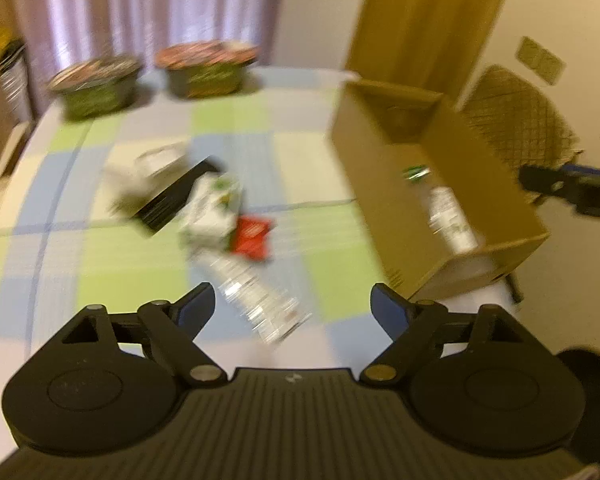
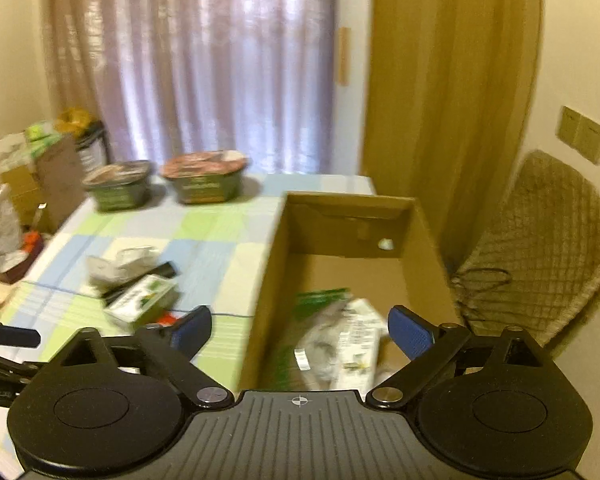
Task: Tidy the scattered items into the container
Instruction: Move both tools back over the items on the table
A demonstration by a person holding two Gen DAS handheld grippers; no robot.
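Brown cardboard, open-topped and already holding a few white-and-green packets, the box [image 2: 340,264] sits at the checked table's [image 1: 132,276] right edge, wrappers [image 1: 216,208] littering the middle, both tools, left [image 1: 292,308] and right [image 2: 300,326], spread apart and empty.

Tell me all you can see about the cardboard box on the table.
The cardboard box is plain brown, open at the top, with a small round hole in its far wall. It stands upright on the checked tablecloth, at the table's right side, beside a quilted chair. Inside lie white and green packets. Neither hand-held gripper touches it.
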